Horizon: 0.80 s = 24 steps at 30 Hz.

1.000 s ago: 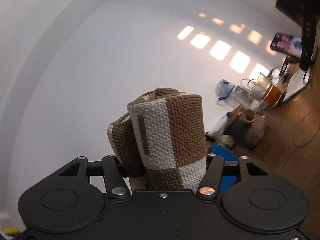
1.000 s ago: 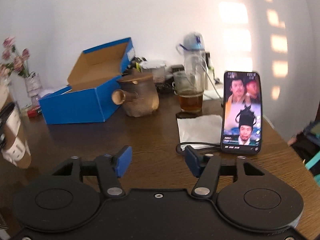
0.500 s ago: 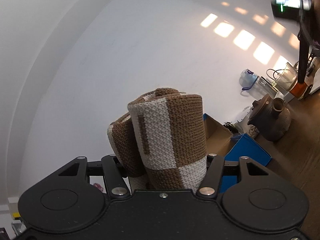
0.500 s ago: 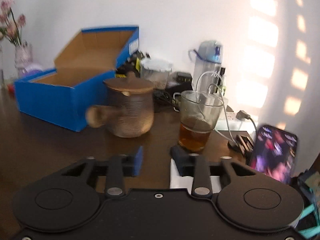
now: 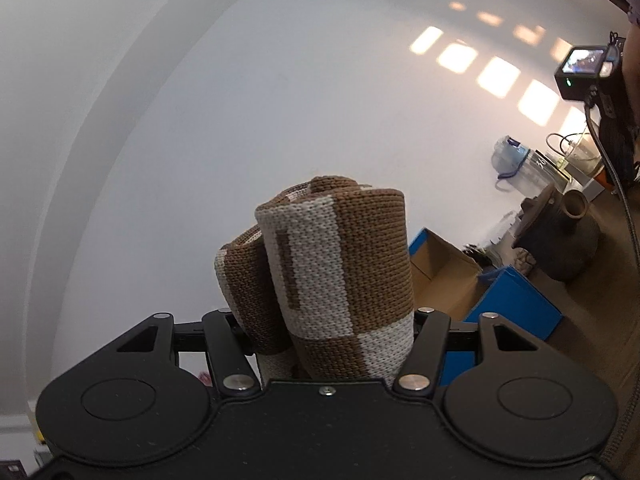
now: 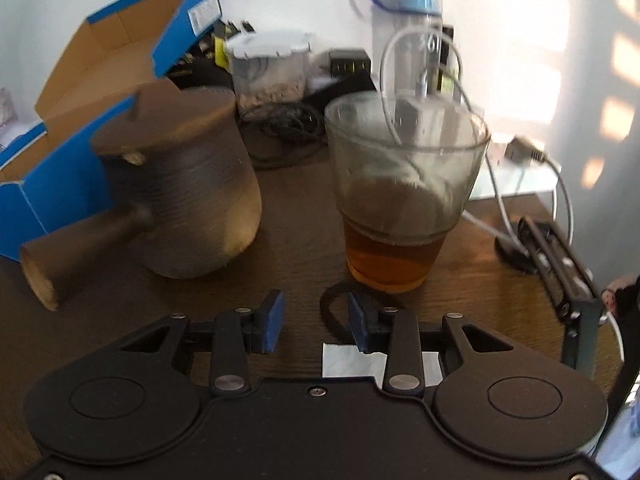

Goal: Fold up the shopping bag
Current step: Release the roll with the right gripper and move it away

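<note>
The left gripper (image 5: 328,332) holds the rolled brown-and-cream knitted shopping bag (image 5: 332,264) clamped upright between its jaws, raised before the white wall, while the right gripper (image 6: 316,322), jaws just closing and empty, hovers over the desk (image 6: 296,208) near the tea glass (image 6: 400,188).

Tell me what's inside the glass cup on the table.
The glass cup holds amber liquid at the bottom and what looks like a tea bag above it; blur hides finer detail.

The left gripper (image 5: 332,320) pointed upward, its jaws clamped on a rolled bag (image 5: 340,264). The right gripper (image 6: 316,320) tilted down over the table (image 6: 296,216), its blue pads (image 6: 272,322) apart with nothing between them; the jaws had just been closing.
</note>
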Available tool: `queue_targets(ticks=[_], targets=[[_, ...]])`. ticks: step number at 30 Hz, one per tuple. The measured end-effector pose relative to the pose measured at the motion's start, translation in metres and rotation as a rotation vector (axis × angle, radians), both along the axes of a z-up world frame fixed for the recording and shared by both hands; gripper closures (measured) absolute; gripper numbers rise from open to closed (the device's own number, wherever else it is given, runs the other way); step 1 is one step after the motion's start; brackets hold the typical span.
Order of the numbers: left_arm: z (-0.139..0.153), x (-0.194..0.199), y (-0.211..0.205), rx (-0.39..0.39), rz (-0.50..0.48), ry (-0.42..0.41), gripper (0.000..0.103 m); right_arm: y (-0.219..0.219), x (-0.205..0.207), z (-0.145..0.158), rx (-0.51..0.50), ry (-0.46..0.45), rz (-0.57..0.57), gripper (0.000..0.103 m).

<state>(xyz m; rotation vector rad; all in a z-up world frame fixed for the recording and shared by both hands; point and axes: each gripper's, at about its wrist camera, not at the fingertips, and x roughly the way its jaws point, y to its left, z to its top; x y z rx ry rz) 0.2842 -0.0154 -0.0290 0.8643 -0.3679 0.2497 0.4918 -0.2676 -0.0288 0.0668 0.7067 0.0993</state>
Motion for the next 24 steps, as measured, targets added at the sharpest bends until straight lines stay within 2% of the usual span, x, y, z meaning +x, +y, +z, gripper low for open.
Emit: queue_targets(ticks=[1, 3, 6, 8, 10, 12, 14, 16, 17, 19, 21, 23, 24], targets=[[-0.001, -0.004, 0.0, 0.015, -0.014, -0.014, 0.047, 0.001, -0.002, -0.002, -0.01, -0.011, 0.003, 0.081], [-0.003, -0.01, 0.001, 0.043, -0.037, -0.038, 0.047, 0.003, -0.004, -0.002, 0.001, -0.016, 0.02, 0.101], [-0.006, -0.016, 0.0, 0.072, -0.054, -0.062, 0.047, 0.011, -0.013, 0.0, 0.007, -0.028, 0.052, 0.102], [-0.005, -0.022, 0.001, 0.068, -0.067, -0.067, 0.047, 0.018, -0.033, 0.009, 0.007, -0.072, 0.08, 0.102], [-0.004, -0.028, 0.004, 0.049, -0.078, -0.068, 0.047, 0.022, -0.069, 0.025, 0.023, -0.148, 0.115, 0.101], [-0.005, -0.035, 0.006, 0.042, -0.1, -0.06, 0.047, 0.021, -0.116, 0.038, 0.083, -0.238, 0.18, 0.102], [-0.007, -0.039, 0.006, 0.047, -0.132, -0.052, 0.047, 0.019, -0.164, 0.044, 0.148, -0.322, 0.27, 0.101], [-0.011, -0.046, 0.006, 0.059, -0.191, -0.049, 0.047, 0.013, -0.207, 0.039, 0.206, -0.457, 0.43, 0.101], [-0.014, -0.048, 0.004, 0.093, -0.212, -0.049, 0.047, 0.011, -0.224, 0.035, 0.234, -0.506, 0.503, 0.101], [-0.024, -0.054, 0.0, 0.199, -0.265, -0.059, 0.048, 0.009, -0.237, 0.033, 0.259, -0.477, 0.517, 0.101], [-0.033, -0.056, 0.0, 0.297, -0.291, -0.097, 0.048, 0.007, -0.253, 0.034, 0.273, -0.504, 0.56, 0.101], [-0.04, -0.058, 0.003, 0.438, -0.339, -0.141, 0.048, 0.002, -0.264, 0.044, 0.341, -0.54, 0.629, 0.101], [-0.041, -0.058, 0.005, 0.465, -0.352, -0.153, 0.048, 0.0, -0.268, 0.051, 0.371, -0.554, 0.666, 0.101]])
